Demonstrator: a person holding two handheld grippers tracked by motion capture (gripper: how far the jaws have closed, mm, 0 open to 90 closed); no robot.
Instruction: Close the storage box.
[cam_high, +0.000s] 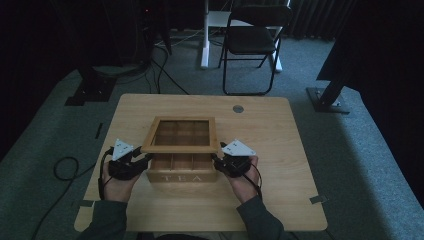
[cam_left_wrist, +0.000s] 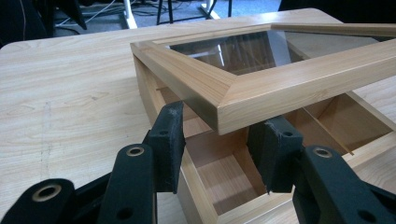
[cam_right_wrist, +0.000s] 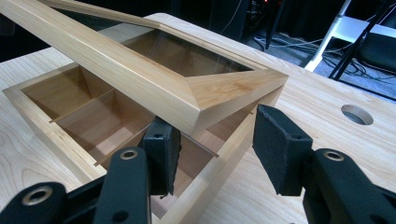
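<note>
At the near edge of the pale wooden table (cam_high: 280, 200), a person's two hands are coming in, each holding a black two-jaw gripper. Sitting between them is a light wooden tea box (cam_high: 182, 170) with inner compartments and "TEA" on its near face. The left gripper (cam_high: 145, 159) is holding its jaws apart astride the near left corner of the glass-paned wooden lid (cam_high: 181, 135), pads not pressing. The right gripper (cam_high: 216, 159) is likewise standing released around the near right corner. The lid is hovering raised above the box's near side. Farther off, a black folding chair (cam_high: 252, 40) is standing on grey carpet.
</note>
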